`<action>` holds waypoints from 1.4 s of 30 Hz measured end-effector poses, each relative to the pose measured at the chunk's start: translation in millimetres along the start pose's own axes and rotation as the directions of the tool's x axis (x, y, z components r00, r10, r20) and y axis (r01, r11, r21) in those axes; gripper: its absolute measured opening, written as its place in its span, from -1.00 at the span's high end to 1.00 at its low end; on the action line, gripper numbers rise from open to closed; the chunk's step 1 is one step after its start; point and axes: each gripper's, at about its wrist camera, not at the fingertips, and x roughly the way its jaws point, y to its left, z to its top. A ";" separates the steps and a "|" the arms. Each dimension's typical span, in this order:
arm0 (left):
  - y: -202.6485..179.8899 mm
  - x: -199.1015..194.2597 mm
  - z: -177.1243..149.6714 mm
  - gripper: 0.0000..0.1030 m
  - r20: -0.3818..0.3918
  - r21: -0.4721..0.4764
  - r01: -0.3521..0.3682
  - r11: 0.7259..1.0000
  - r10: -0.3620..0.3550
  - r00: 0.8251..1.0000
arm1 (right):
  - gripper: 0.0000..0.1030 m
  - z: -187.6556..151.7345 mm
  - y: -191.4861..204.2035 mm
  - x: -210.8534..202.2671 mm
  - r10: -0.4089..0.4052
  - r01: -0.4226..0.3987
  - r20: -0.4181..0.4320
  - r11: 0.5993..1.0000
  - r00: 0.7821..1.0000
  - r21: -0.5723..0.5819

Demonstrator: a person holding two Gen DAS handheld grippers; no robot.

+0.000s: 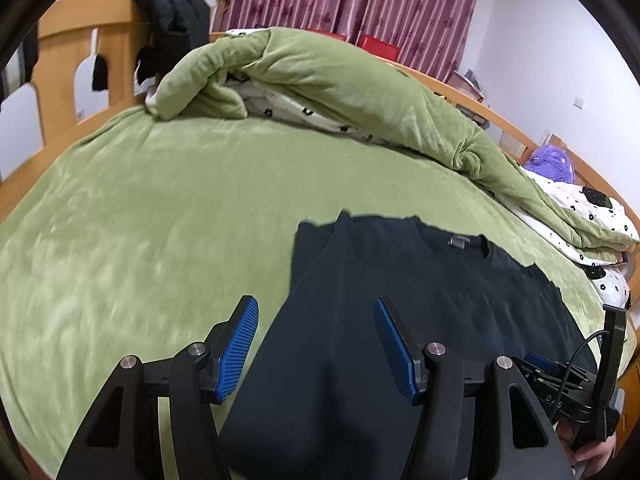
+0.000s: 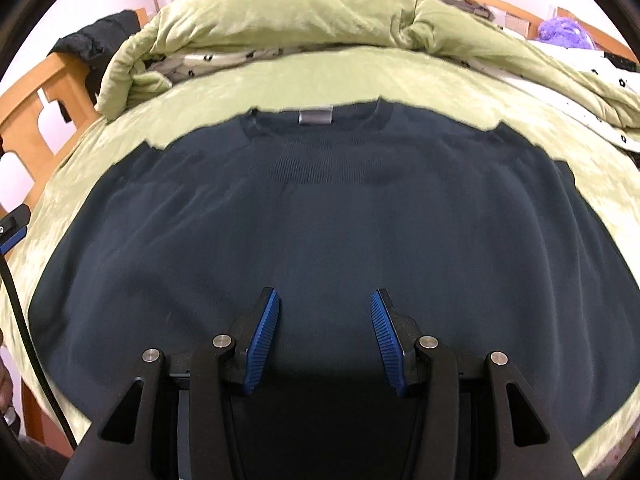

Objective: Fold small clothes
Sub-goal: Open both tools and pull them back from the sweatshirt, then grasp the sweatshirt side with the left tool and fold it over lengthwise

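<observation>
A dark navy sweater (image 2: 320,216) lies flat on the green bed, its collar with a grey label (image 2: 315,116) at the far side. In the left wrist view the sweater (image 1: 400,312) fills the lower right. My left gripper (image 1: 316,308) is open and empty above the sweater's left side. My right gripper (image 2: 325,304) is open and empty above the sweater's near middle. The right gripper also shows at the right edge of the left wrist view (image 1: 576,384).
A rumpled green quilt (image 1: 320,80) with a white patterned lining is bunched along the far side of the bed. A wooden bed frame (image 1: 72,64) with a black jacket (image 1: 172,28) stands at the left. A purple object (image 1: 550,164) lies at the far right.
</observation>
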 end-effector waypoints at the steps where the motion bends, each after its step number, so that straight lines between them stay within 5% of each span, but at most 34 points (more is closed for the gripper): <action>1: 3.5 -3.2 -6.1 -0.12 -0.008 -0.013 0.011 1.000 -0.011 1.000 | 0.07 -3.1 0.7 -2.2 -0.001 0.001 -0.002 1.000 1.000 -0.004; 13: 19.0 -28.6 -78.6 -0.13 -0.116 -0.115 0.063 0.991 -0.077 0.990 | 0.07 -58.6 13.6 -36.8 -0.106 0.107 0.007 0.992 0.994 -0.067; 18: 25.2 -25.0 -97.9 -0.13 -0.156 -0.186 0.086 0.979 -0.116 0.981 | 0.07 -66.8 12.8 -47.2 -0.081 0.081 -0.002 0.993 0.997 -0.090; 24: 29.4 -8.7 -105.7 -0.13 -0.175 -0.264 0.125 0.956 -0.175 0.969 | 0.07 -42.8 -9.5 -66.5 -0.006 0.006 0.022 1.000 1.000 -0.026; 35: 26.8 26.8 -96.0 -0.13 -0.146 -0.413 0.180 0.893 -0.261 0.954 | 0.07 12.7 -107.3 -95.2 -0.075 0.061 0.145 0.993 0.986 0.103; 42: 14.9 17.9 -77.8 0.49 -0.074 -0.429 0.161 0.889 -0.213 0.974 | 0.07 -6.9 -151.7 -80.1 -0.071 0.050 0.110 0.982 0.991 0.180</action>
